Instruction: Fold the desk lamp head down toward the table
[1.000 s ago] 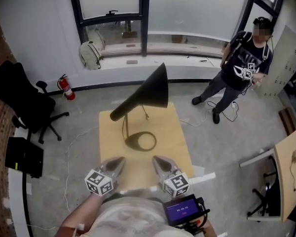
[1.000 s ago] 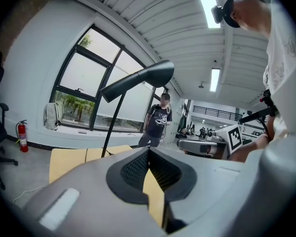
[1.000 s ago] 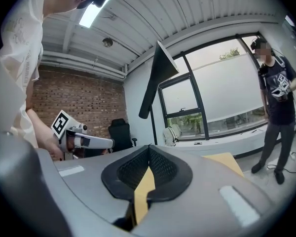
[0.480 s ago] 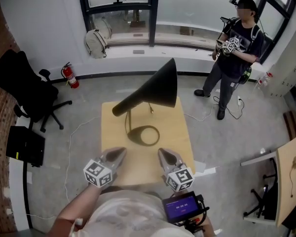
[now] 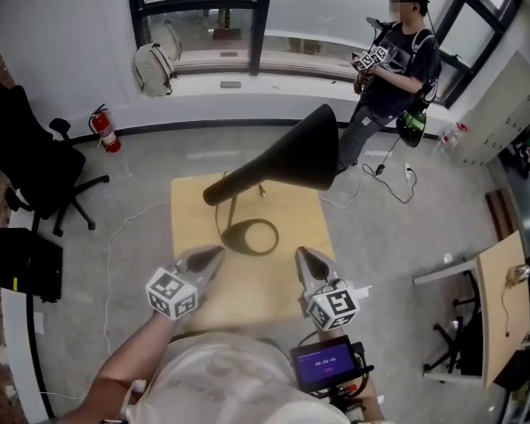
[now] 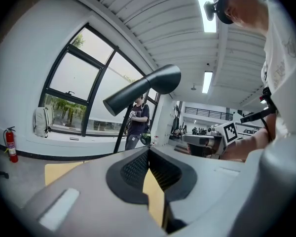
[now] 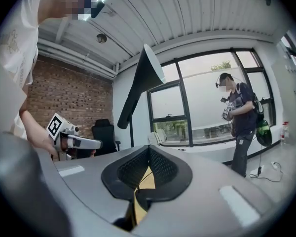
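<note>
Desk lamp (image 5: 274,170) is being approached but not yet touched, and its black cone head (image 5: 302,153) is being left raised and tilted above the small wooden table (image 5: 291,276). Nearest the camera, the left gripper (image 5: 216,254) and the right gripper (image 5: 304,256) are being held over the table's near edge, each with its jaws pressed together on nothing. Compared with a second ago, both are being carried slightly forward, toward the lamp's ring base (image 5: 249,237), which is sitting apart from them at the table's middle. The head's tilt is being seen unchanged, so the folding is judged as still to begin; the grippers would likely need raising to reach the cone. Farther back, a person (image 5: 390,60) is being seen standing by the window, and a backpack (image 5: 150,64) is being left on the sill at far left.
</note>
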A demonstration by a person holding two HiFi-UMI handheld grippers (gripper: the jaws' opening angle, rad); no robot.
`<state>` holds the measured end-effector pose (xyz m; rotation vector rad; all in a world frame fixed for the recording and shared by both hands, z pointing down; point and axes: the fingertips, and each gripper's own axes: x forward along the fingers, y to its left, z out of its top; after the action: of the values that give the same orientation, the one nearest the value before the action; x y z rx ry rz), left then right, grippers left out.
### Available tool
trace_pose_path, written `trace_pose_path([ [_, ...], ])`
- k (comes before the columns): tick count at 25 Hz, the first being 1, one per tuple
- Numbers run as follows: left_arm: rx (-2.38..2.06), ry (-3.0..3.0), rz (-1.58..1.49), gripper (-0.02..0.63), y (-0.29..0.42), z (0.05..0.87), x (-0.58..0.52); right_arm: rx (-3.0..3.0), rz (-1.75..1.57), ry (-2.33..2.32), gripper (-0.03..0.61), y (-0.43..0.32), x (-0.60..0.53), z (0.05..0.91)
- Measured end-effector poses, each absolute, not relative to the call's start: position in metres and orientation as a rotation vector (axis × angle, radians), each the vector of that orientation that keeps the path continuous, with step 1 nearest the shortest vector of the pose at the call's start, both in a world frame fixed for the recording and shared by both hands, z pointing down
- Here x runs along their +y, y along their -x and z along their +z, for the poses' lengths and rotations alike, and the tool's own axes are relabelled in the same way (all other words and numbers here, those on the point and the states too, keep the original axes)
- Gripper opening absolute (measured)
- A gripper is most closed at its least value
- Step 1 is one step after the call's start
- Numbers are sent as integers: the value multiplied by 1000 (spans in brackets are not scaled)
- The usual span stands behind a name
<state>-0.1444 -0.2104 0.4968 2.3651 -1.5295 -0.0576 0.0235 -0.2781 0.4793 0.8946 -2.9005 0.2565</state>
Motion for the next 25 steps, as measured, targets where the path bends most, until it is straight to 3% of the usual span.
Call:
trace_pose_path([
  [16, -1426, -2494, -42, 5, 172, 489, -233, -3002, -289, -1103, 15, -27, -294, 265],
  [25, -1386, -2517, -29, 51, 180, 492, -250, -3034, -413, -1157, 74, -18, -304, 182],
])
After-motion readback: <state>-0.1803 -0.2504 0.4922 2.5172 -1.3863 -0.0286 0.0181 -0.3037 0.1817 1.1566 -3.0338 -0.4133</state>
